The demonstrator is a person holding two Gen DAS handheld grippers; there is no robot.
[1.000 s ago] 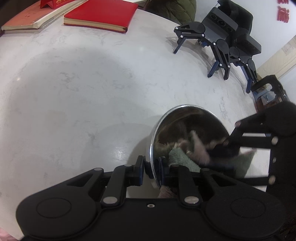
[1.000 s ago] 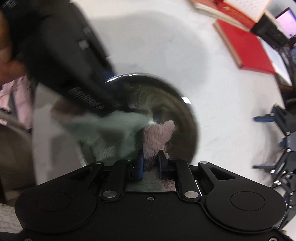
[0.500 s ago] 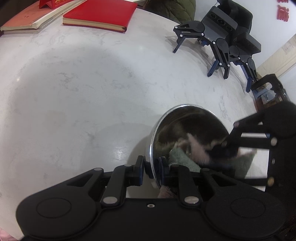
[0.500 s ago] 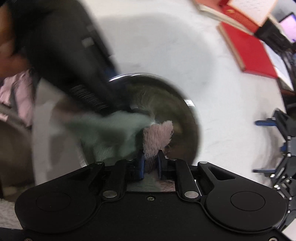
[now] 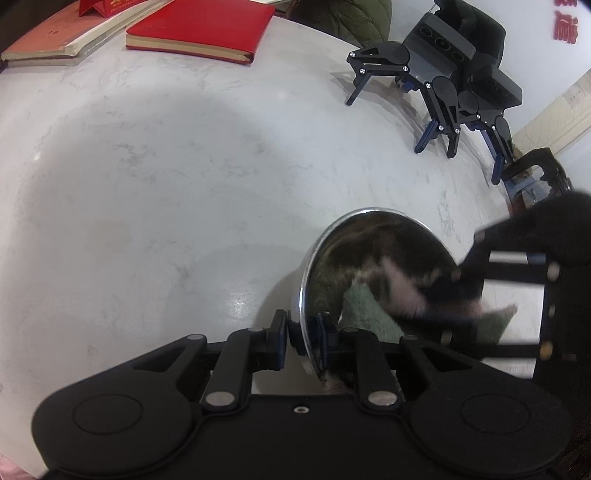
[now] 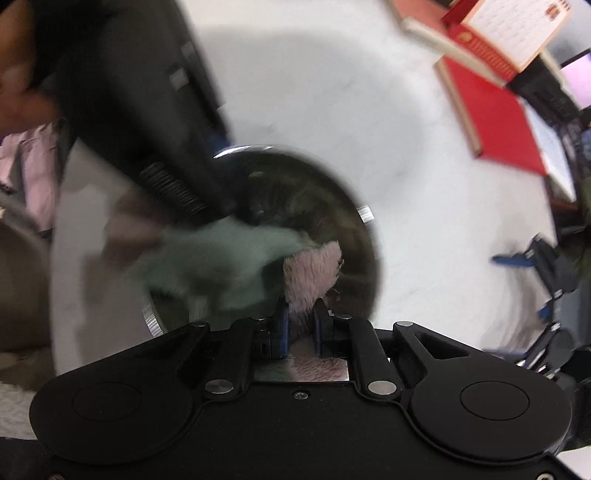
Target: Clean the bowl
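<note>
On a white marble table (image 5: 147, 184), a steel bowl (image 5: 373, 236) stands tipped on edge, its round mouth facing right toward the right gripper (image 6: 300, 319) and its rim running away from the left wrist camera. The left gripper (image 5: 303, 332) is clamped on the bowl's near rim, one finger outside the wall, one inside. The right gripper is pinched tight on a fluffy cloth (image 6: 314, 271), pink where held and green (image 6: 221, 266) beyond, pressed into the bowl's hollow. Red books (image 5: 199, 29) lie at the table's far edge; spare black grippers (image 5: 436, 74) rest well apart from the bowl.
</note>
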